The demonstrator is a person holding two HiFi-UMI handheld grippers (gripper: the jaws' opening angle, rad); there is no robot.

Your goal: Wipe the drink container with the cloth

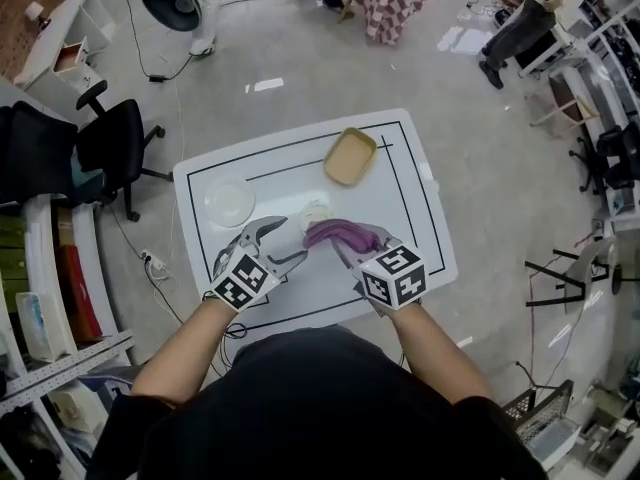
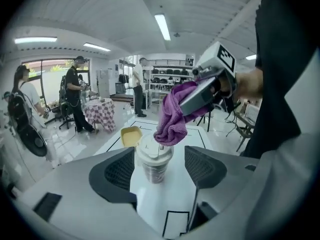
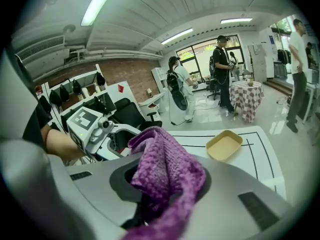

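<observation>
Between your two hands, near the middle of the white tabletop (image 1: 405, 208), stands the cup (image 2: 154, 163), upright, with its white lid on. Your left tool (image 1: 285, 243) is wide open around it: the cup sits between the two dark pads, with bare tabletop showing on either side of it, so neither pad presses on it. Your right tool (image 1: 355, 248) is closed on the purple cloth (image 2: 175, 116), which is bunched between its jaws and spills out past them. You are holding that tool above and just behind the cup, angled down toward it. The loose end of the cloth hangs down to the lid; whether it rests on the lid or stops just above it cannot be told. Farther from you on the tabletop lies a shallow yellow tray (image 1: 350, 156), well apart from the cup. A white plate (image 1: 229, 204) sits to the left, beyond your left tool.
</observation>
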